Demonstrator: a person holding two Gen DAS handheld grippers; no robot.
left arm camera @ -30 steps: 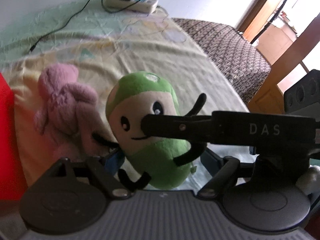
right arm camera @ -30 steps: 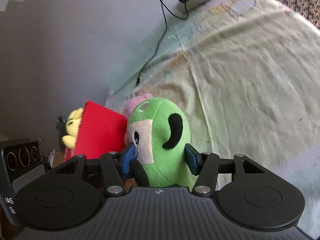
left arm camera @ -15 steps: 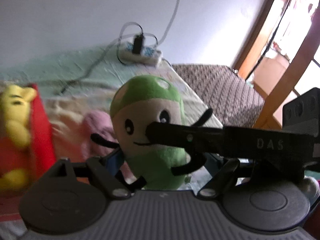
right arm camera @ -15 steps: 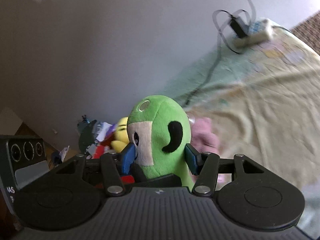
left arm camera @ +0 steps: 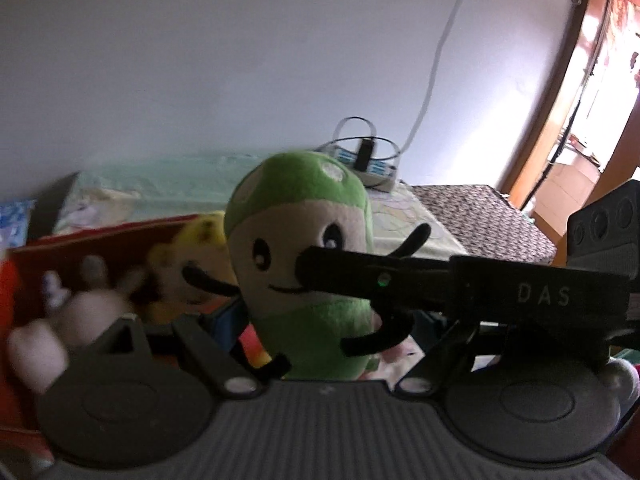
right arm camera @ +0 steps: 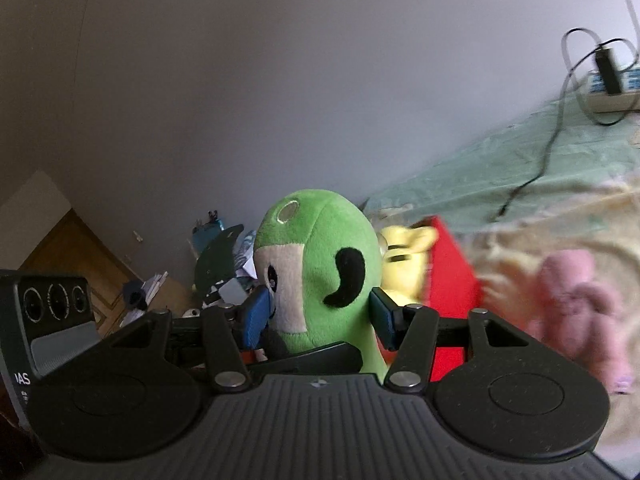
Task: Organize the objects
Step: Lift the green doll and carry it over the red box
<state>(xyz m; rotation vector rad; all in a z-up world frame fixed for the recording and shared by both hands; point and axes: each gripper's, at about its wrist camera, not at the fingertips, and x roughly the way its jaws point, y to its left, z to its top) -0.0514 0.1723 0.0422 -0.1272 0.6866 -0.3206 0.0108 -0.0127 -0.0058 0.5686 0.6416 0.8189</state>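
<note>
Pale wall (right arm camera: pixel 280 80) backs a bed (right arm camera: pixel 560 168) with a power strip (left arm camera: pixel 376 168). 2 grippers hold 1 green plush (right arm camera: pixel 320 276), green-capped, cream-faced and black-limbed, above a red box (right arm camera: pixel 452 280): right gripper (right arm camera: pixel 318 316) jaws clamped on its sides, left gripper (left arm camera: pixel 320 336) jaws around its base.

The plush toy (right arm camera: pixel 320 276) is bright green with a cream face and black arms. Behind it, a yellow toy (right arm camera: pixel 404 258) sits by a red box (right arm camera: pixel 452 276). A pink toy (right arm camera: pixel 576 300) lies on a pale yellow-green sheet (right arm camera: pixel 520 168). The gripper pads (right arm camera: pixel 256 316) are blue.
</note>
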